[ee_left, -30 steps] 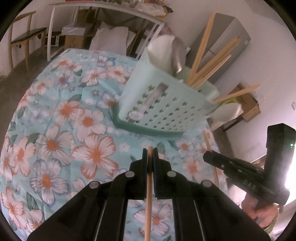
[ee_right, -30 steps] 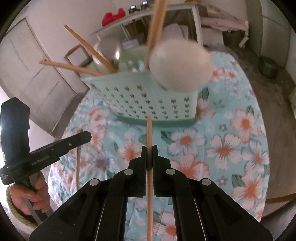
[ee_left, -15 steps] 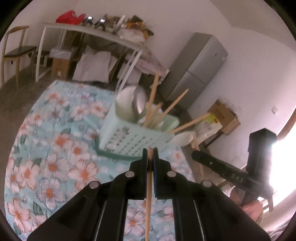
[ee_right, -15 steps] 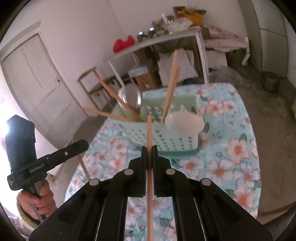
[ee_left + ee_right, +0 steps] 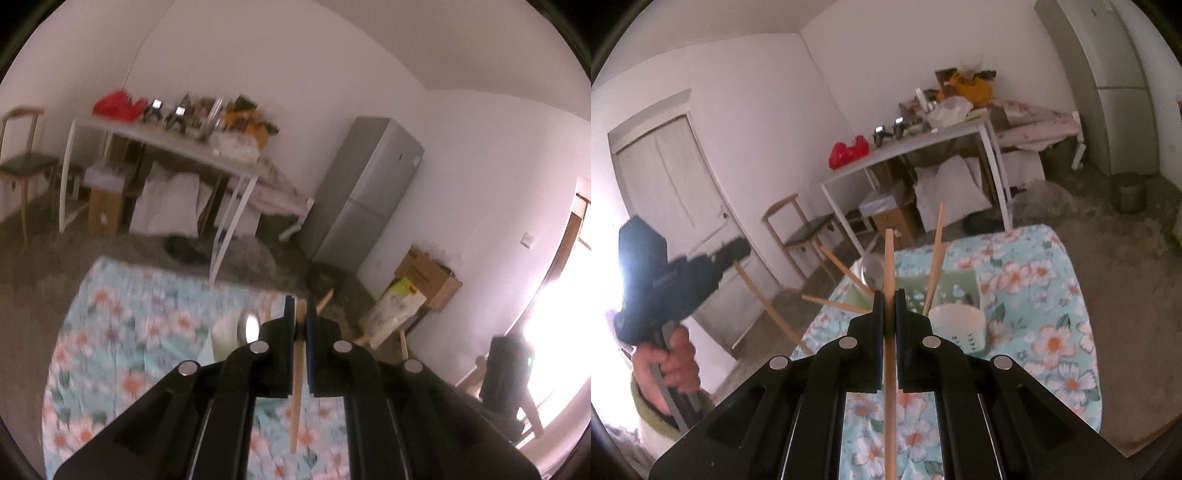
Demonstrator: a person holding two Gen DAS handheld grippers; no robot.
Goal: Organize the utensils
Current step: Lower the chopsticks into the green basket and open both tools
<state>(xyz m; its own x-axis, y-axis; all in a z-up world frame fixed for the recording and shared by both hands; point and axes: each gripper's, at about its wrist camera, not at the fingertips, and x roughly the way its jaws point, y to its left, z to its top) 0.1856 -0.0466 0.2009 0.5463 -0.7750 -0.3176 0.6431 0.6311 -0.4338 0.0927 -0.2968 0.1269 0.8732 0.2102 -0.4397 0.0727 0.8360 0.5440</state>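
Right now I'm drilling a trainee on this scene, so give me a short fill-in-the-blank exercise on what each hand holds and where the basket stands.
1. The right tongs are shut on a wooden ____.
2. The green basket stands on a cloth printed with ____.
3. The left tongs are ____ on a chopstick.

Missing words: chopstick; flowers; shut

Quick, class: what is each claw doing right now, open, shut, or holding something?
Left claw: shut on a wooden chopstick.
Right claw: shut on another wooden chopstick.
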